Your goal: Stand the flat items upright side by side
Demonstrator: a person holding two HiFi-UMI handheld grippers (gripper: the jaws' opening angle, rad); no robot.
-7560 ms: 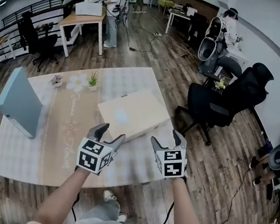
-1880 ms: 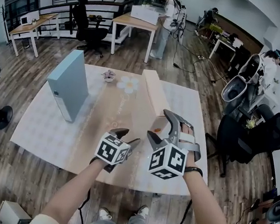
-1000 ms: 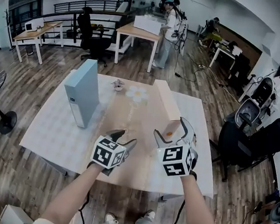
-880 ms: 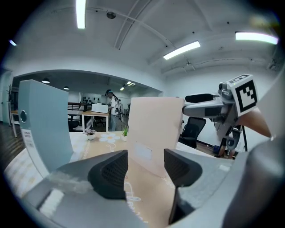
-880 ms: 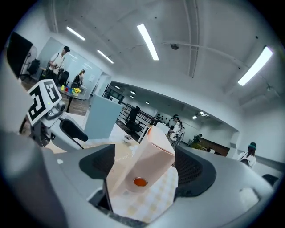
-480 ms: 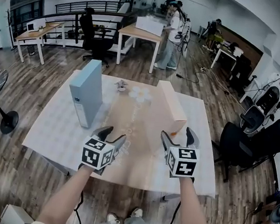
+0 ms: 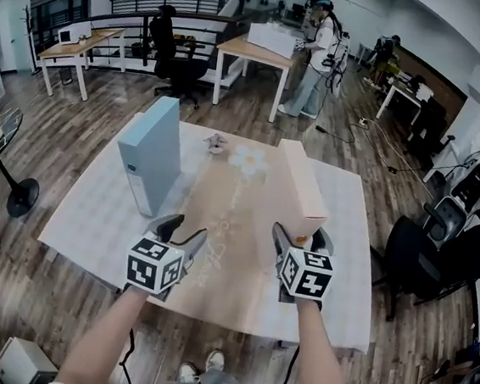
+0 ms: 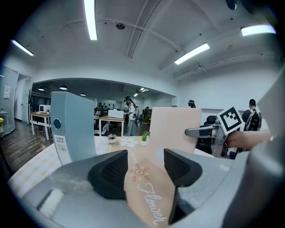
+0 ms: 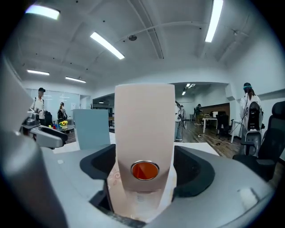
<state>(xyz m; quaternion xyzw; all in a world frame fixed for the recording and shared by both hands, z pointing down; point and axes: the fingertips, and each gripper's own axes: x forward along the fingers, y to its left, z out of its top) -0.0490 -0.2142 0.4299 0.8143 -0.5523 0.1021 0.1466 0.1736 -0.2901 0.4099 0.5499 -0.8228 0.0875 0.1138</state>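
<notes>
Right gripper view shows the right gripper's (image 9: 145, 164) fingers (image 9: 100, 167) standing on either side of the beige binder (image 9: 144, 120), at its spine end. The pads lie close against both faces with no gap showing, but whether they squeeze it cannot be told. The spine's orange-backed ring hole (image 9: 144, 170) sits low between them. That binder stands upright on the right part of the bench (image 7: 93, 206), its length running from near to far.

The left gripper's (image 8: 144, 167) fingers (image 8: 109, 173) are spread apart with nothing between them. It hangs over the near edge of the bench, above a tan runner (image 8: 147, 191) lettered "Flower".

The blue binder (image 8: 71, 127) stands upright on the left part of the bench, its labelled spine facing near. It is well apart from the beige one, with the runner between them. A small potted plant (image 8: 144, 137) sits at the runner's far end.

A person (image 7: 320, 55) stands by a desk (image 7: 263, 49) far behind the bench.
</notes>
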